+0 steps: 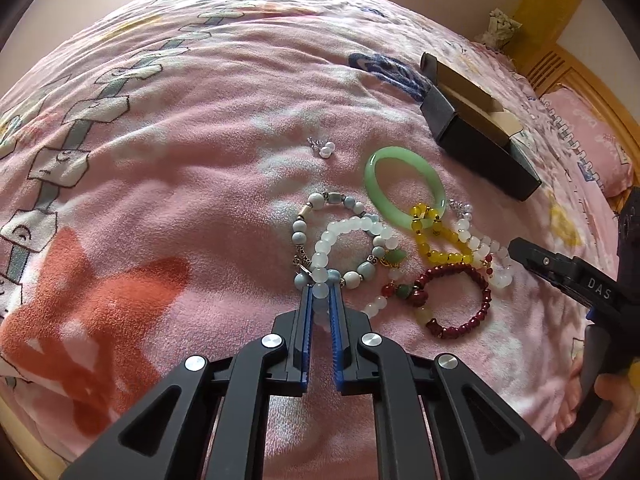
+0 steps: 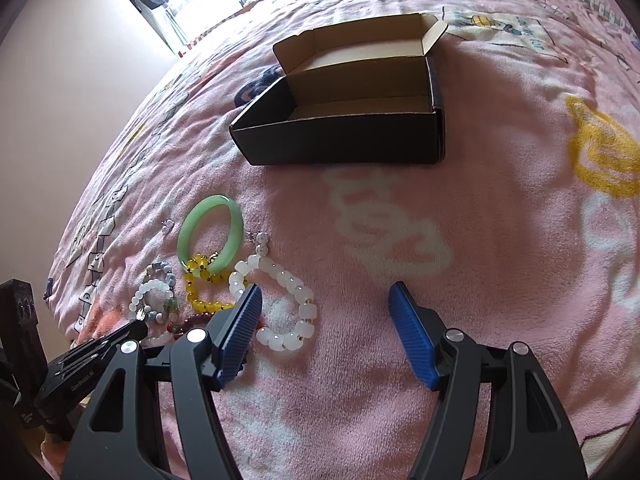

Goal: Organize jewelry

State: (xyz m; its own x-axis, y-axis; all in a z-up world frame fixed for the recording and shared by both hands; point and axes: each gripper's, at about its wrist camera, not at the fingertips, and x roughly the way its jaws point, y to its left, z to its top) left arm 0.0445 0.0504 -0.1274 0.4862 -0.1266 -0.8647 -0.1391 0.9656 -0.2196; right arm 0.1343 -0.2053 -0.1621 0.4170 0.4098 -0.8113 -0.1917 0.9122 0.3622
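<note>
The left claw [image 1: 321, 294] pinches the white bracelet [image 1: 352, 226] at its near edge, while the box [image 2: 340, 120] lies far right, beyond the open right claw [image 2: 326, 300].

Green bangle [image 1: 404, 186]: smooth, translucent, flat on the pink blanket, right of frame centre in the left wrist view. Yellow bead bracelet [image 1: 438, 240]: overlaps the bangle's lower edge. Dark red bead bracelet [image 1: 456, 300]: below the yellow one. White bead strand [image 1: 348, 236]: loops over a blue-grey bead bracelet [image 1: 320, 236] at centre. Larger white bead bracelet [image 2: 280, 304]: left of centre in the right wrist view. 2 small pearl earrings [image 1: 326, 149]: apart, above the cluster. Black cardboard box [image 2: 344, 120]: open, brown interior, lid upright, upper centre of the right wrist view.
</note>
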